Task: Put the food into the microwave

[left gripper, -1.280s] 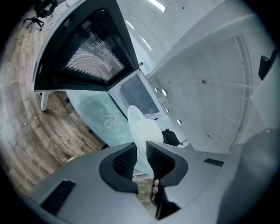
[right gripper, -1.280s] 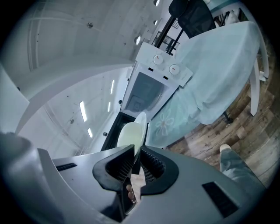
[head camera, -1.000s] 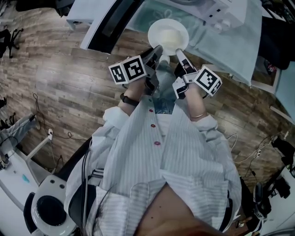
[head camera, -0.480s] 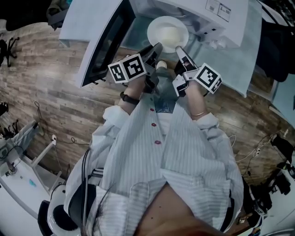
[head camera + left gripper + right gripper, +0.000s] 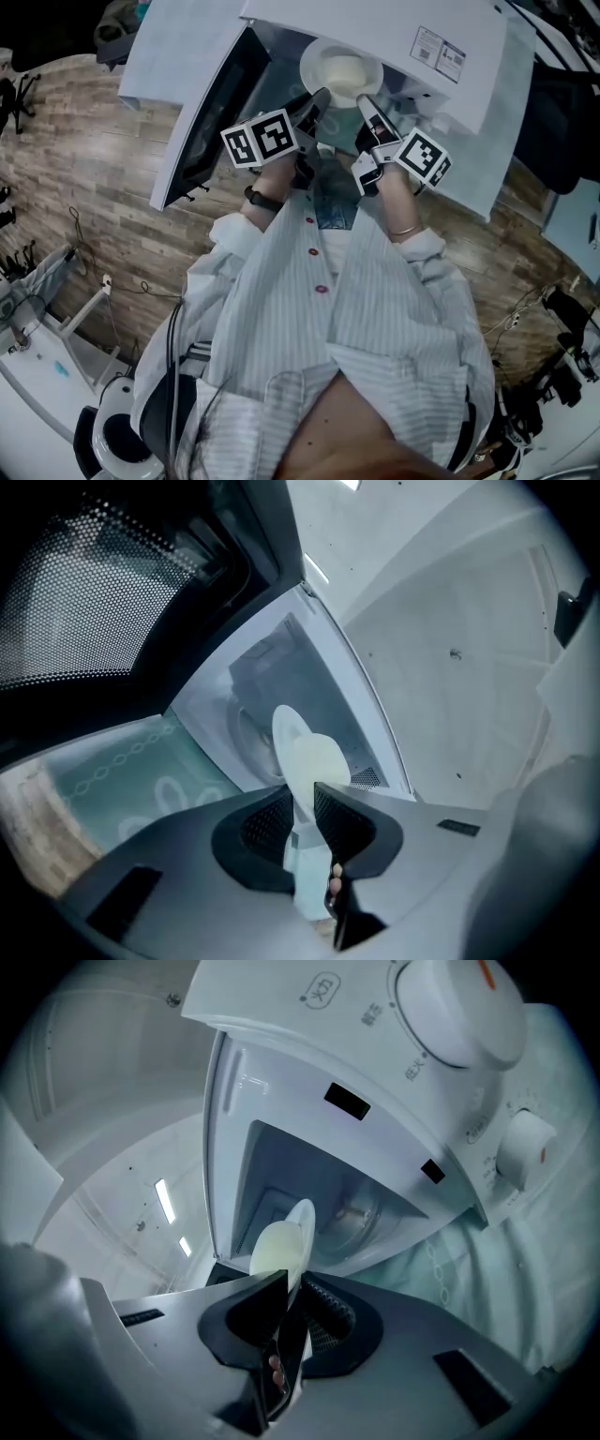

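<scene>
Standing person (image 5: 375,319): nearest to the head view; pale striped shirt with red buttons, both forearms reaching forward, dark wristband (image 5: 262,200) on the left wrist.
Marker cubes: one on each gripper, left (image 5: 262,141) and right (image 5: 422,159), just past the cuffs.
Left gripper (image 5: 314,105): jaws drawn narrow, pads pressed on the plate's left rim; its own view shows the rim standing edge-on between the meshed pads (image 5: 302,803).
Right gripper (image 5: 366,105): jaws also narrow, clamped on the opposite, right rim; the rim is pinched thin between the pads in its own view (image 5: 291,1283).
Plate (image 5: 342,70): white, round, carried level between the two grippers, touching nothing else that I can see.
Food (image 5: 349,70): pale yellowish mound in the middle of the plate; also seen past the jaws in the right gripper view (image 5: 277,1246).
Plate position: at the open mouth of the microwave, far rim tucked under the top edge in the head view.
Microwave (image 5: 375,28): white, label on top, cavity (image 5: 347,1204) open and facing the grippers.
Door (image 5: 202,103): swung wide to the left, dark mesh window (image 5: 84,602).
Knobs: two white dials on the right panel, upper (image 5: 459,1007) and lower (image 5: 525,1147).
Tablecloth (image 5: 506,103): pale green, under the microwave.
Floor (image 5: 84,178): wood planks, far below.
</scene>
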Available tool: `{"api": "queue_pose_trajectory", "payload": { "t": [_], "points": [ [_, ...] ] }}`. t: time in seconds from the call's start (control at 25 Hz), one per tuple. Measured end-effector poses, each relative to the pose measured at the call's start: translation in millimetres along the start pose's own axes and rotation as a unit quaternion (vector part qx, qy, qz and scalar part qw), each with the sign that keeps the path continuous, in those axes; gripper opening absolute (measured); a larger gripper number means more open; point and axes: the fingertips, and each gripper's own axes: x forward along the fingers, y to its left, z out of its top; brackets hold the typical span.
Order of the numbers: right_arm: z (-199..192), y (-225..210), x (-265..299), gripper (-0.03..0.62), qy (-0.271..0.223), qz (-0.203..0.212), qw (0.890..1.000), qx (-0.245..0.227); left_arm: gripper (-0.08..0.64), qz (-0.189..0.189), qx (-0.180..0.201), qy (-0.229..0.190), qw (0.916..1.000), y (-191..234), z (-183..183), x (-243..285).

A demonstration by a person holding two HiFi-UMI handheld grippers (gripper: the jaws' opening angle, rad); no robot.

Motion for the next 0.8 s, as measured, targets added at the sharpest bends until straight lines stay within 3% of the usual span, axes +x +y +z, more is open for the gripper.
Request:
{"api": "queue_pose_trajectory", "payload": {
  "t": [0.8],
  "points": [
    [17,-3,9,0.058,-0.024,-0.018,0.999,0.012,0.064,-0.009,0.005,0.030,0.9995,-1,13,21]
  ]
}}
